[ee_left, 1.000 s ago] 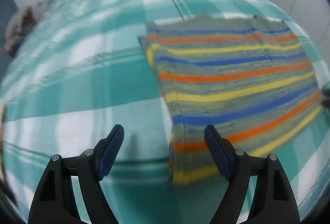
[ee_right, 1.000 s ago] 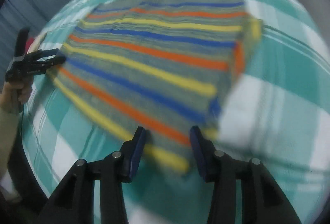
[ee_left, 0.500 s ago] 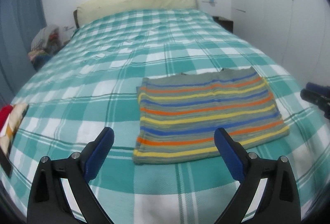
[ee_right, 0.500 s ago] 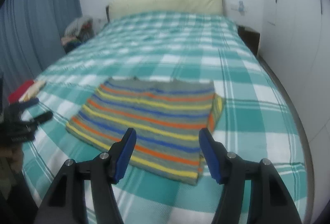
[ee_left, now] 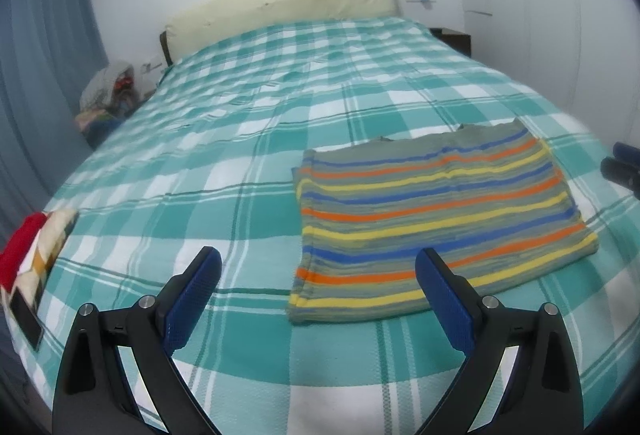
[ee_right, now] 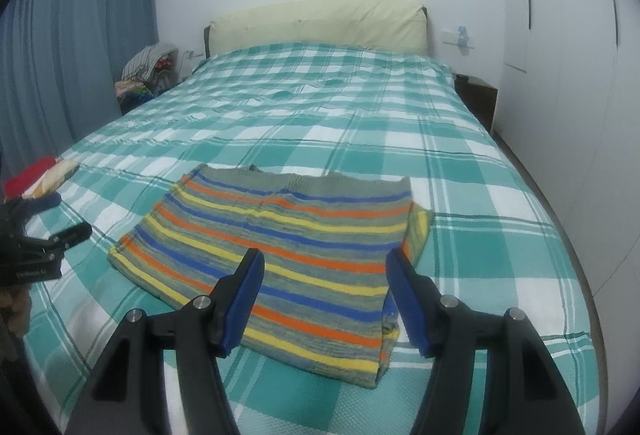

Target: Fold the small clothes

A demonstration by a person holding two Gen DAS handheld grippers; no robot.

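A folded striped garment (ee_left: 436, 219), grey with orange, yellow and blue bands, lies flat on the bed near its front edge; it also shows in the right wrist view (ee_right: 288, 247). My left gripper (ee_left: 318, 299) is open and empty, held above the bed, with the garment's near left corner between its fingers in view. My right gripper (ee_right: 324, 295) is open and empty, raised over the garment's near edge. The left gripper also shows at the left of the right wrist view (ee_right: 52, 219).
The bed has a teal and white checked cover (ee_left: 280, 115) and a cream headboard (ee_right: 320, 23). A red and patterned cloth pile (ee_left: 32, 255) lies at the bed's left edge. A nightstand (ee_right: 476, 95) and wardrobe doors stand on the right.
Both grippers have pulled back and up from the garment, from close over its corners to a raised view of the whole bed. The left jaws have opened wider. The garment stays flat.
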